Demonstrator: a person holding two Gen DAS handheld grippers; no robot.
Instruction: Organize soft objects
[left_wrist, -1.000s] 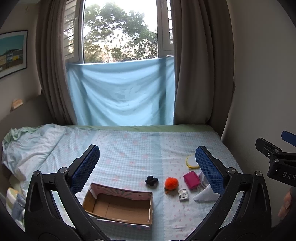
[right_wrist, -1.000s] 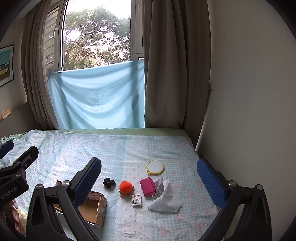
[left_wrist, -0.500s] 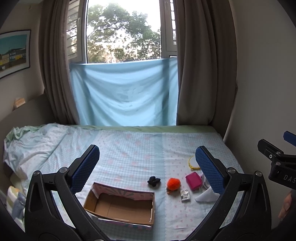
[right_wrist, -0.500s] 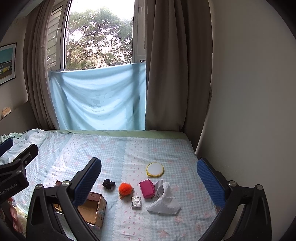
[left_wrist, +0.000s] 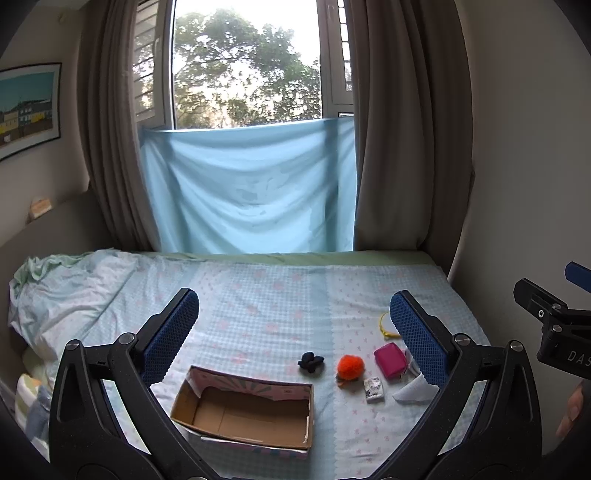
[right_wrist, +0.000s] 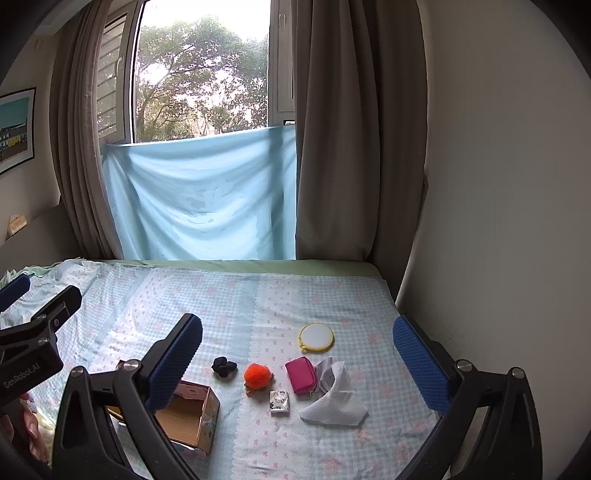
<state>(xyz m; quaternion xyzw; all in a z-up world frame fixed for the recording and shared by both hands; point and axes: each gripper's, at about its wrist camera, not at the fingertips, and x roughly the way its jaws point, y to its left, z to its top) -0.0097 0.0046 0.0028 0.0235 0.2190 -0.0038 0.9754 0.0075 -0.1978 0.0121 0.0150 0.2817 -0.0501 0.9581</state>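
Observation:
On the bed lie a dark blue scrunchie (left_wrist: 311, 362) (right_wrist: 224, 366), an orange pompom (left_wrist: 350, 367) (right_wrist: 257, 375), a pink pouch (left_wrist: 390, 360) (right_wrist: 301, 375), a small printed packet (left_wrist: 373, 388) (right_wrist: 279, 402), a white cloth (right_wrist: 334, 400) (left_wrist: 413, 390) and a yellow-rimmed round mirror (right_wrist: 316, 337). An open, empty cardboard box (left_wrist: 243, 410) (right_wrist: 194, 415) sits to their left. My left gripper (left_wrist: 293, 339) hovers open above the box and scrunchie. My right gripper (right_wrist: 297, 365) hovers open above the items. Neither holds anything.
The bed (right_wrist: 229, 302) has a checked light-blue sheet, with rumpled bedding (left_wrist: 62, 288) at the left. A wall (right_wrist: 498, 221) borders the bed on the right. A window with brown curtains (right_wrist: 354, 129) and a hung blue cloth (left_wrist: 251, 192) stands behind.
Both views have drifted slightly, so the objects sit a little lower and further right in the frames. Both grippers stay open; nothing on the bed has moved.

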